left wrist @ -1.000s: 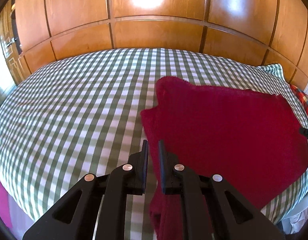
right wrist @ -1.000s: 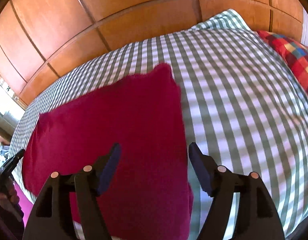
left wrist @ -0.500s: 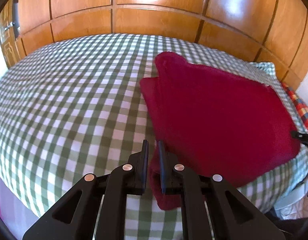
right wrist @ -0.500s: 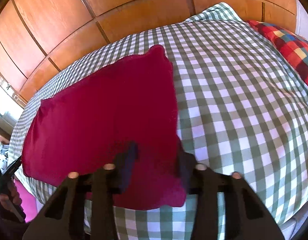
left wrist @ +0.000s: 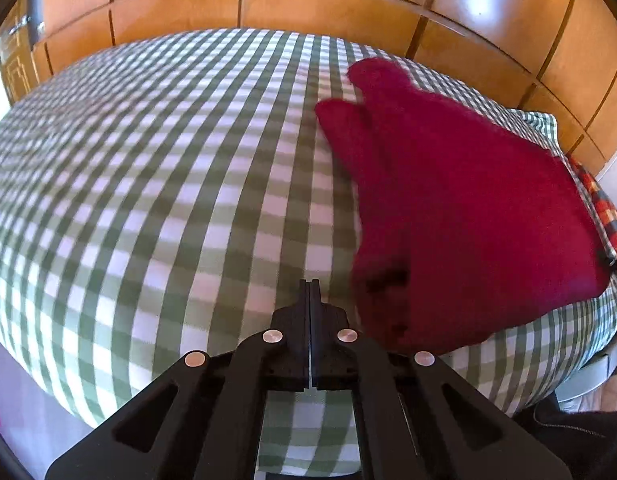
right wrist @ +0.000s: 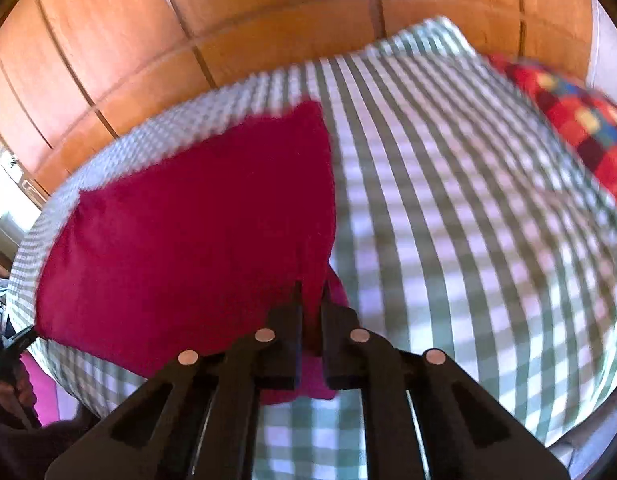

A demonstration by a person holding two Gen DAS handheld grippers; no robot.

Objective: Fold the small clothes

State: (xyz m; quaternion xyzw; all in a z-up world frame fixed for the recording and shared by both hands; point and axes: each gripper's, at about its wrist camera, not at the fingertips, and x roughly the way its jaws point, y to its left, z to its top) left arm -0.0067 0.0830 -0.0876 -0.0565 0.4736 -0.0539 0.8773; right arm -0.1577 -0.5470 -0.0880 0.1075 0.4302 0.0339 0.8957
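Left gripper: its two black fingers are pressed flat together with nothing between them, hovering over the green-and-white checked bedspread just beside the near left corner of the red garment — close to it, not touching. Right gripper: fingers drawn in narrow, pinching the garment's near right edge, with red cloth showing between them and bunching below the fingertips.

One red garment lies spread on the bedspread, a doubled layer showing at its far left corner in the left wrist view. Beyond the garment's far edge stands the wooden panelled wall. Off the garment's right side lie two pillows: one in the same green check, one in a red multicoloured check, the second blurred in the right wrist view.

No brand, label or writing can be read on any surface.

Counts: two grippers, one garment, two pillows.
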